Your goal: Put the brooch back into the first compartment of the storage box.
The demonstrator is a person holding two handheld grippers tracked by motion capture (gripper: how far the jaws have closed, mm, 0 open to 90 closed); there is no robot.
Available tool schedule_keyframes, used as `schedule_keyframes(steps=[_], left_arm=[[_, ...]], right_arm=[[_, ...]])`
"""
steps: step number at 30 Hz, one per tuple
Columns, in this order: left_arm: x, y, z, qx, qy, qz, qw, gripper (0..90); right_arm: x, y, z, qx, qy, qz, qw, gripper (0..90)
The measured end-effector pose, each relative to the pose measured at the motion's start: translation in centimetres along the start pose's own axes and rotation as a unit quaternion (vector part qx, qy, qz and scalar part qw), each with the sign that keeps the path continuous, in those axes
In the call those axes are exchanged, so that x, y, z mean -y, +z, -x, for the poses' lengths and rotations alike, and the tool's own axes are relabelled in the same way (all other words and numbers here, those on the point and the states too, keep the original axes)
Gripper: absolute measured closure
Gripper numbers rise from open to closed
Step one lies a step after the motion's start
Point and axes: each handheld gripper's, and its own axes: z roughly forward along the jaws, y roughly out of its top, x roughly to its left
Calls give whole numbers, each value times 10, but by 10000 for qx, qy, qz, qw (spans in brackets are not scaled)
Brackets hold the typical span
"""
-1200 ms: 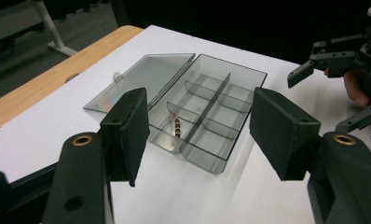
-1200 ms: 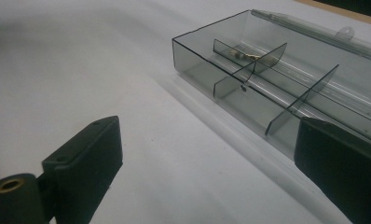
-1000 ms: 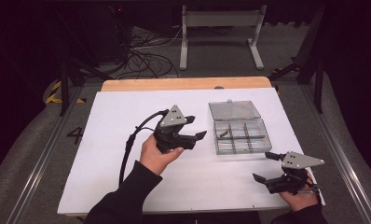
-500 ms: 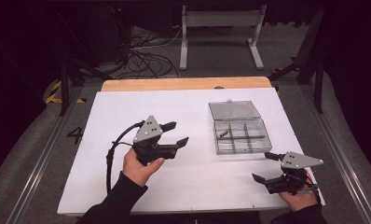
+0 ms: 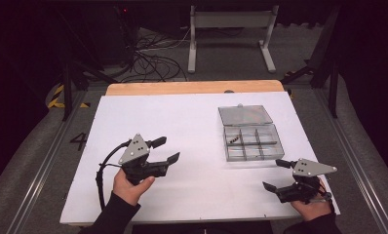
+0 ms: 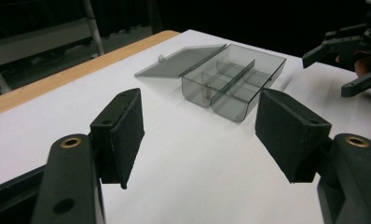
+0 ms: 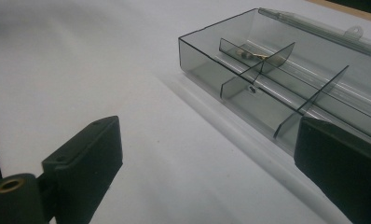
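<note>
Both claws gape wide, holding nothing. The left gripper [image 5: 165,150] has bare white table [image 5: 192,190] all round; the clear compartment box [image 5: 253,142], lid open, sits just ahead of the right gripper [image 5: 274,174], well apart from the left.

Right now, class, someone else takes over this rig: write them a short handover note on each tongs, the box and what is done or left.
Left tongs: open, empty, held above the white table, left of the box.
Right tongs: open, empty, low at the near right corner, just short of the box.
Box: clear, with dividers, lid folded back open. One small part lies in a far-left compartment; the other compartments look empty.
Done: box opened, part inside.
Left: probably closing the lid; neither tongs touches it yet.
</note>
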Motion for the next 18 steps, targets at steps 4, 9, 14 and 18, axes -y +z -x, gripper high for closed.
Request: schedule_keyframes(steps=[4, 9, 14, 18], left_arm=[[11, -7, -1, -65, -35, -16, 10000, 324], [22, -15, -1, -118, -23, 14, 9999, 316], [32, -21, 1, -113, -15, -20, 9999, 303], [42, -26, 1, -135, -68, -24, 9999, 296]], right_arm=[[0, 0, 0, -6, 0, -16, 10000, 79], [0, 0, -1, 1, -7, -21, 10000, 79], [0, 1, -1, -1, -8, -26, 10000, 79], [0, 0, -1, -11, -9, -24, 10000, 79]])
